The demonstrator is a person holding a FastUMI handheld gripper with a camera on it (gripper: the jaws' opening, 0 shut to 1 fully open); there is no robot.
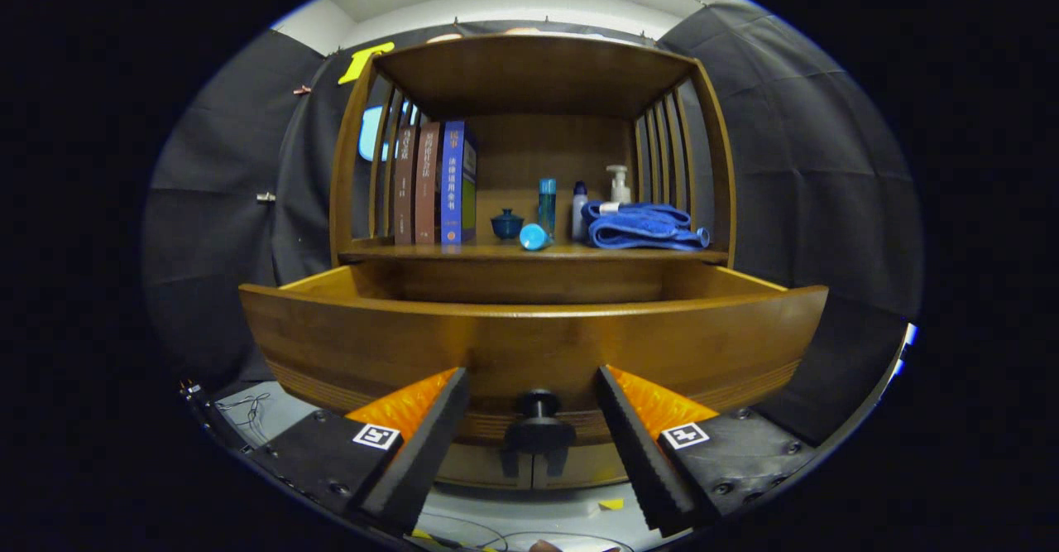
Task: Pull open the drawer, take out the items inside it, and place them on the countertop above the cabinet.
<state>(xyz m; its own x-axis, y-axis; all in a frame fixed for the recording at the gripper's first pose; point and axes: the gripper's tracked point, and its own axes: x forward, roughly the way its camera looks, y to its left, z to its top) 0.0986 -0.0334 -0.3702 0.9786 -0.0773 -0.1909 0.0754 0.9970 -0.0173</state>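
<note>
Gripper (534,395) level, fingers spread wide apart, nothing pinched btwn them.

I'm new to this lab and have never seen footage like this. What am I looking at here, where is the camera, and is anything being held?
The camera rides on a handheld two-finger gripper that a person carries, looking forward along its fingers, so the picture bulges like a fisheye. The fingers stand open, one on each side of the dark knob of a wooden drawer, touching nothing; nothing is held. The drawer is pulled out towards the camera; its inside is hidden behind its front. Above it is the cabinet's countertop, with three upright books, a small lidded cup, a tipped blue bottle, a tall blue bottle, a small white bottle, a pump bottle and a folded blue towel.
</note>
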